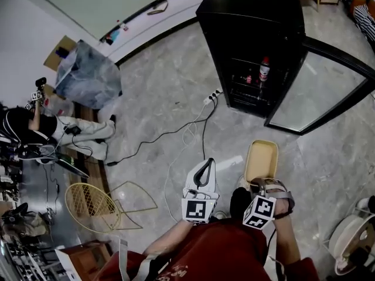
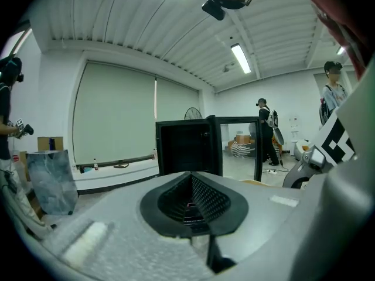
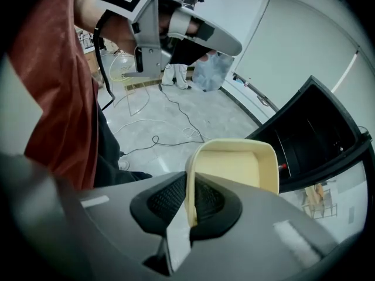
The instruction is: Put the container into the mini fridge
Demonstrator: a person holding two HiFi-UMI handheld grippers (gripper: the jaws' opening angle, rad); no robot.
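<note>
Head view: right tool (image 1: 262, 185) pinches the near rim of the pale yellow rectangular plastic container (image 1: 262, 160) at lower centre-right, well apart from the open black mini fridge (image 1: 252, 28) at upper right; left tool (image 1: 203, 171) closed, empty; advise carrying level toward a free shelf.

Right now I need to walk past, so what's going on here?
A person holds a gripper in each hand. The right gripper is clamped on the rim of a pale container, held over the floor, short of the fridge, whose door stands open. The left gripper is shut and empty.
</note>
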